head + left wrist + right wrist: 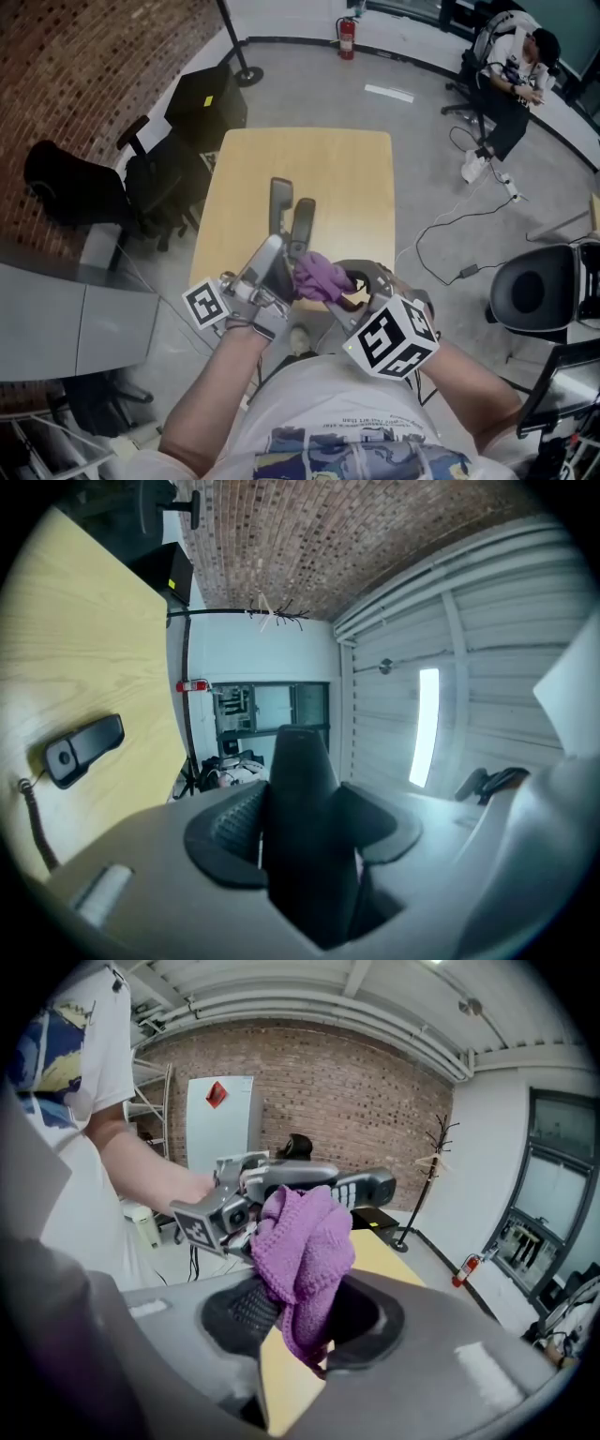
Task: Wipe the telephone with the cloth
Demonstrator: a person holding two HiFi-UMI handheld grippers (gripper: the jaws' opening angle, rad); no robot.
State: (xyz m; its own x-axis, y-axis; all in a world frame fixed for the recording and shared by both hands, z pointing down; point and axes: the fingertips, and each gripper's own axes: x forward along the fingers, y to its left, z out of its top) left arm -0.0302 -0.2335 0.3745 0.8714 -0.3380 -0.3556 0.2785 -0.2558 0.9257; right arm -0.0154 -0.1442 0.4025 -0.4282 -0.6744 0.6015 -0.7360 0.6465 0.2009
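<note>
Looking down on a pale wooden table (361,169) on a grey floor, I have a brick wall (84,56) to my left, dark office chairs (155,183) beside the table and a red fire extinguisher (346,37) by the far wall. My left gripper (305,832) is clamped on the black telephone handset (298,789), held up off the tabletop. My right gripper (300,1321) pinches the purple cloth (302,1241), bunched right beside the handset. A second black telephone piece (84,749) lies flat on the table with its coiled cord (33,822)
</note>
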